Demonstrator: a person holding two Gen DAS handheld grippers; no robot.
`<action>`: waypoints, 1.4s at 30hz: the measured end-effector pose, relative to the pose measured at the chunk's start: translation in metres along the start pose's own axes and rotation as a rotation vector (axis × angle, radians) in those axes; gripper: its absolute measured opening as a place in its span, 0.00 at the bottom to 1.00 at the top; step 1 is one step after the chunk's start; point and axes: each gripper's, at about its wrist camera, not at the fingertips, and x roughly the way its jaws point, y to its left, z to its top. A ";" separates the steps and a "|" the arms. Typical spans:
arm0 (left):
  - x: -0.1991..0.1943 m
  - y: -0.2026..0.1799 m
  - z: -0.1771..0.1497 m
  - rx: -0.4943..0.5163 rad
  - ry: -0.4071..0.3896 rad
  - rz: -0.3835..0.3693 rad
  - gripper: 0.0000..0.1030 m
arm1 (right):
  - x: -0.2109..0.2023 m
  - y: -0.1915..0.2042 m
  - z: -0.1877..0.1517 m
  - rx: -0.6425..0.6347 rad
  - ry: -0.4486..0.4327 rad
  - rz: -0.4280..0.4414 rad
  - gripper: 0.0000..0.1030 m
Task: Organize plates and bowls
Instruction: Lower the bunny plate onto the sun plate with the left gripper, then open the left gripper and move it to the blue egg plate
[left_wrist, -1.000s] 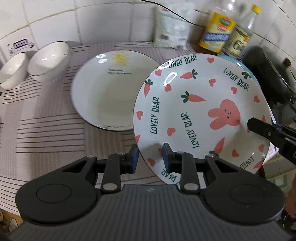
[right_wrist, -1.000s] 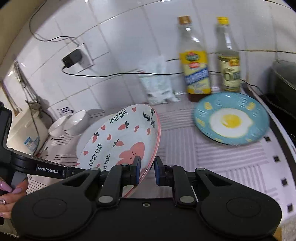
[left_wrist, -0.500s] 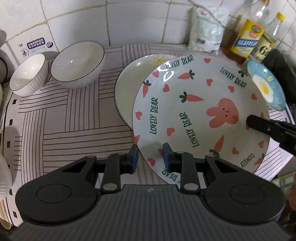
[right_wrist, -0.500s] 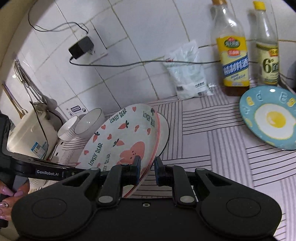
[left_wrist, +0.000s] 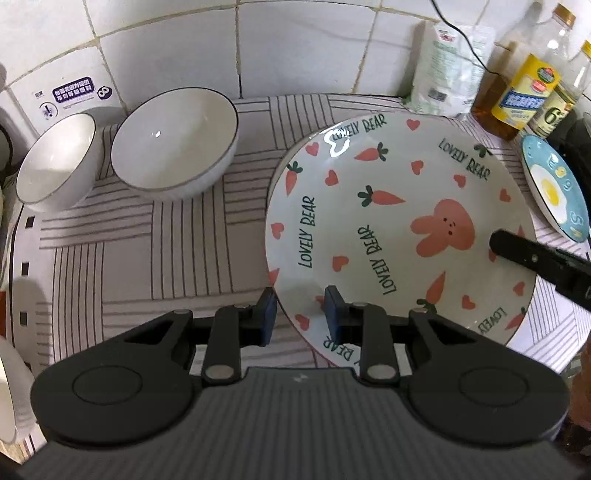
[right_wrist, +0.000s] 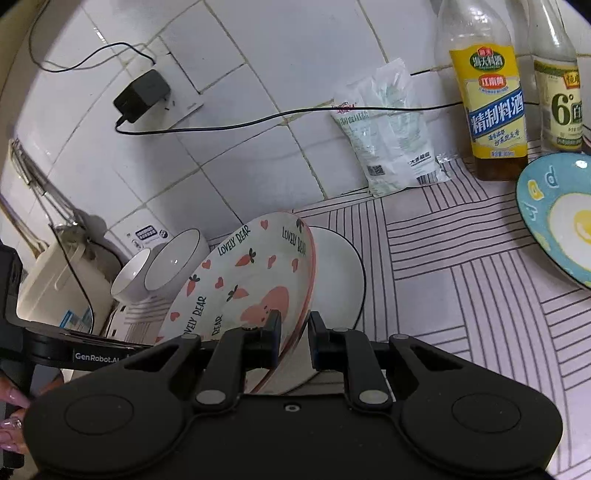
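Lovely Bear plate (left_wrist: 399, 229) was held tilted above white plate (right_wrist: 338, 273) | rim was straddled by left gripper (left_wrist: 300, 314), spread | rim was pinched by right gripper (right_wrist: 294, 332)

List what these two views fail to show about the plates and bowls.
- White plate: left wrist view hides nearly all of it under the bunny plate; its design is covered.
- Egg plate: cut off by the right edge in the right wrist view.
- Bowls: partly hidden behind the bunny plate there.

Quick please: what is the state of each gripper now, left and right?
Left gripper: open, its fingers either side of the bunny plate rim.
Right gripper: shut on the bunny plate's rim.
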 end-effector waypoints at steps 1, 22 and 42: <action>0.001 0.001 0.004 0.005 -0.002 -0.001 0.26 | 0.003 0.000 0.001 0.008 0.000 -0.002 0.19; 0.033 0.002 0.028 0.043 0.115 -0.010 0.26 | 0.028 0.019 0.010 -0.018 0.132 -0.175 0.19; 0.045 -0.013 0.032 0.079 0.138 0.044 0.25 | 0.059 0.049 0.020 -0.207 0.243 -0.424 0.34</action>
